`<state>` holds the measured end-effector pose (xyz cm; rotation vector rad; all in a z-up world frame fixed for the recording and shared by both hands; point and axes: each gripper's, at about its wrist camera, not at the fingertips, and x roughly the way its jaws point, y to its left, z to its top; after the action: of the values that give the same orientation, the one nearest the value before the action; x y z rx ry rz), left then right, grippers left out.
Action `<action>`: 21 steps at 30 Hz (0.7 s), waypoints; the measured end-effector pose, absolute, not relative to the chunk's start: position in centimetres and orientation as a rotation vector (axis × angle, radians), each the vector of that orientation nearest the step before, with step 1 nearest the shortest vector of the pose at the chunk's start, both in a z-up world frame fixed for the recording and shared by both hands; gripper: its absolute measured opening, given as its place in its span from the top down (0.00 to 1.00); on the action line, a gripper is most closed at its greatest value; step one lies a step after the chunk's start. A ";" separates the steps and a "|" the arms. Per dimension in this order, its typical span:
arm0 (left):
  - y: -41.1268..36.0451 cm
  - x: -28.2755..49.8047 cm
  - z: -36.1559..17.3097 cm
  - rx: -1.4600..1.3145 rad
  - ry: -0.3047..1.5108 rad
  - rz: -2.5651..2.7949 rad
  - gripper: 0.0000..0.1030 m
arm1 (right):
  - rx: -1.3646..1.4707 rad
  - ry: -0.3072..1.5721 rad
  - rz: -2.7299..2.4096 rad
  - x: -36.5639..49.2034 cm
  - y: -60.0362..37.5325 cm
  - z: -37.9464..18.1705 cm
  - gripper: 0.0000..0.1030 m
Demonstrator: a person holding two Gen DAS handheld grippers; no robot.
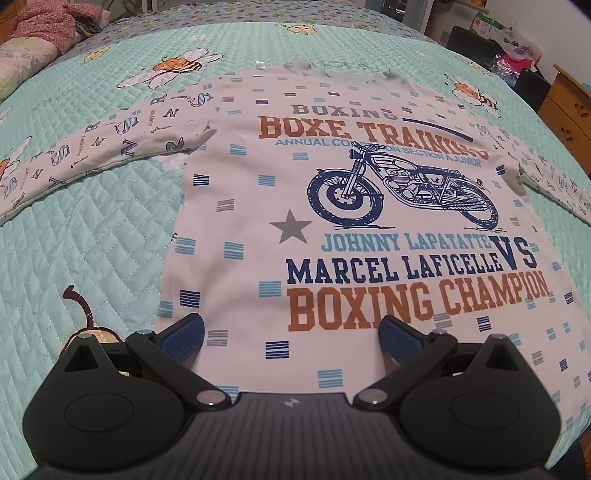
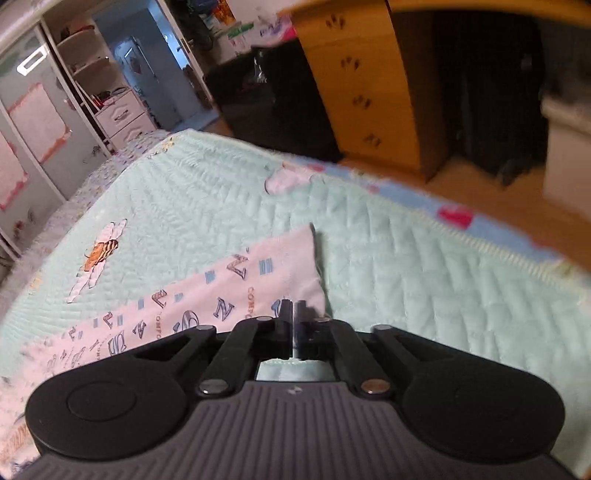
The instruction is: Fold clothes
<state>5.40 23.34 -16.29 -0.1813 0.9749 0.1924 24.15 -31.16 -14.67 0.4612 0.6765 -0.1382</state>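
A white long-sleeved shirt (image 1: 332, 221) with a motorcycle print and boxing lettering lies flat, front up, on the bed. Its left sleeve (image 1: 92, 147) stretches out to the left, and the other sleeve (image 1: 554, 184) runs off to the right. My left gripper (image 1: 291, 332) hovers open over the shirt's lower part, its blue pads (image 1: 183, 338) wide apart with nothing between them. In the right wrist view, the letter-printed sleeve (image 2: 221, 295) lies diagonally on the quilt. My right gripper (image 2: 293, 321) is shut at that sleeve's cuff corner, with a thin light strip of cloth between its fingers.
A mint quilted bedspread (image 1: 92, 258) with bee and flower pictures covers the bed. Pink bedding (image 1: 48, 26) is piled at the far left corner. A wooden dresser (image 2: 362, 92) and a dark cabinet (image 2: 273, 96) stand past the bed's right edge.
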 end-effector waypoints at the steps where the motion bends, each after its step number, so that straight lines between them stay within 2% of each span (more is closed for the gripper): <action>1: 23.3 5.4 -16.3 -0.178 0.974 0.194 0.00 | 0.465 0.652 -0.104 24.2 -30.7 -14.2 0.90; 4: 23.3 5.4 -16.3 -0.175 0.973 0.192 0.00 | 0.550 0.647 0.035 25.8 -29.0 -13.7 0.84; 8: 23.4 5.2 -16.4 -0.175 0.967 0.182 0.00 | 0.674 0.701 0.205 28.7 -26.9 -14.8 0.84; 11: 23.3 5.3 -16.4 -0.165 0.964 0.181 0.00 | 0.650 0.766 0.185 31.2 -26.1 -16.8 0.84; 12: 23.2 5.3 -16.4 -0.162 0.965 0.180 0.00 | 0.618 0.791 0.153 32.0 -26.0 -17.6 1.00; 15: 23.4 5.4 -16.4 -0.169 0.968 0.176 0.00 | 0.583 0.735 0.072 32.2 -26.1 -17.5 1.00; 17: 23.5 5.4 -16.4 -0.170 0.967 0.175 0.00 | 0.571 0.684 0.034 31.8 -26.2 -17.1 0.92; 20: 23.5 5.3 -16.5 -0.169 0.961 0.174 0.00 | 0.545 0.711 0.076 31.0 -25.3 -17.3 0.87; 21: 23.5 5.3 -16.4 -0.170 0.961 0.173 0.00 | 0.537 0.720 0.090 30.8 -25.0 -17.3 0.82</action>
<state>5.32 23.49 -16.45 -0.1700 0.9610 0.1730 30.78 -25.01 -17.33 0.5367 0.7199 0.0904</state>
